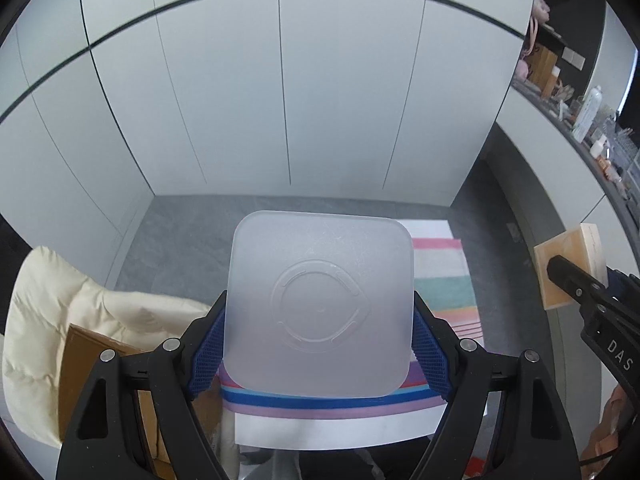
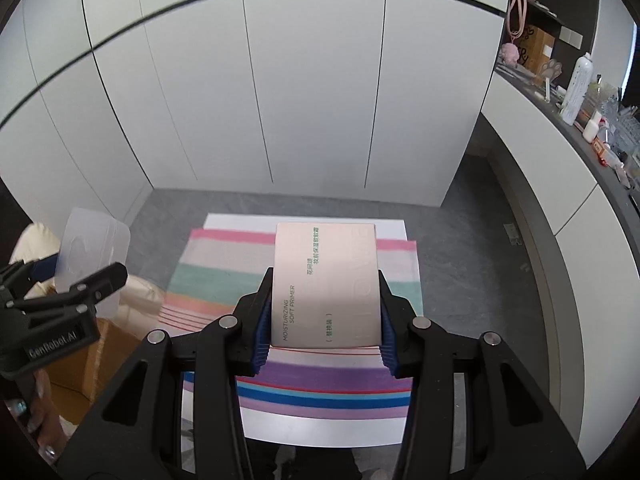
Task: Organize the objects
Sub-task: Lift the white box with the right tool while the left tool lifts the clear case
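My left gripper [image 1: 320,344] is shut on a frosted translucent square box [image 1: 320,300], its blue pads pressing both sides; the box fills the middle of the left wrist view. My right gripper [image 2: 324,336] is shut on a pale pink carton [image 2: 325,284] printed "MOISTURIZING SOFT PRIMER". Both are held high above a small table [image 2: 320,424] covered with a striped cloth [image 2: 208,276]. In the right wrist view the left gripper [image 2: 64,300] and its frosted box [image 2: 92,248] show at the left edge. In the left wrist view the right gripper [image 1: 592,308] and its carton [image 1: 568,268] show at the right edge.
White cupboard doors [image 1: 280,100] stand behind, above a grey floor [image 2: 460,240]. A cream padded coat [image 1: 60,312] and a cardboard box [image 1: 92,364] lie at the left. At the right runs a counter [image 2: 540,128] with bottles [image 2: 576,88] and small items.
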A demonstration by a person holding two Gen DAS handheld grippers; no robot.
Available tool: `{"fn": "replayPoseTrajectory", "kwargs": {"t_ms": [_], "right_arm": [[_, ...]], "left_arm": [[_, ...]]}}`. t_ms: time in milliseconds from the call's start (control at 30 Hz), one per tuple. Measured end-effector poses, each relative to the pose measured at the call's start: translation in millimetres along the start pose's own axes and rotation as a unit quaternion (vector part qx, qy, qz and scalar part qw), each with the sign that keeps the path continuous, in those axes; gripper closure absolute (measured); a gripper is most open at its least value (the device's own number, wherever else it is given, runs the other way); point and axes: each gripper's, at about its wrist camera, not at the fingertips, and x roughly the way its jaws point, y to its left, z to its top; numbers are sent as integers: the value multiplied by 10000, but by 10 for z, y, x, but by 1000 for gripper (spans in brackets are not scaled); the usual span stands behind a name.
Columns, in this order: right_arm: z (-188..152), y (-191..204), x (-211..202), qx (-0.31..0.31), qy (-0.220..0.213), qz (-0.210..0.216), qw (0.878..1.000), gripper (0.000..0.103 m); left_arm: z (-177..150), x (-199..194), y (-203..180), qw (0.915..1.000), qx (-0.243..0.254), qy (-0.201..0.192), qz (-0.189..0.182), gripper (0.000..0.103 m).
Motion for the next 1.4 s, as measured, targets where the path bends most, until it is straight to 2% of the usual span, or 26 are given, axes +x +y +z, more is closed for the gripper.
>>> {"fn": "replayPoseTrajectory", "kwargs": {"t_ms": [200, 667, 833, 1033, 1167, 1400], "right_arm": [[-17, 5, -219, -52, -263, -110, 9996, 58], [-182, -114, -198, 33, -224, -149, 9996, 58], [-281, -116, -233, 30, -187, -198, 9996, 58], [-561, -159, -302, 85, -151, -169, 9997, 58], [-852, -192, -324, 179, -46, -95, 9998, 58], [-1336, -240, -369, 273, 129, -144, 9994, 58]], "left_arm": [[0, -186, -46, 10000, 18, -63, 15, 21], [-170, -290, -34, 9998, -42, -131, 106, 21], [-291, -345, -4, 9999, -72, -105, -23, 21], [-580, -431, 75, 9998, -142, -92, -69, 21], [-826, -452, 71, 9999, -80, -70, 14, 21], [-1268, -484, 33, 9998, 101, 119, -79, 21]]}}
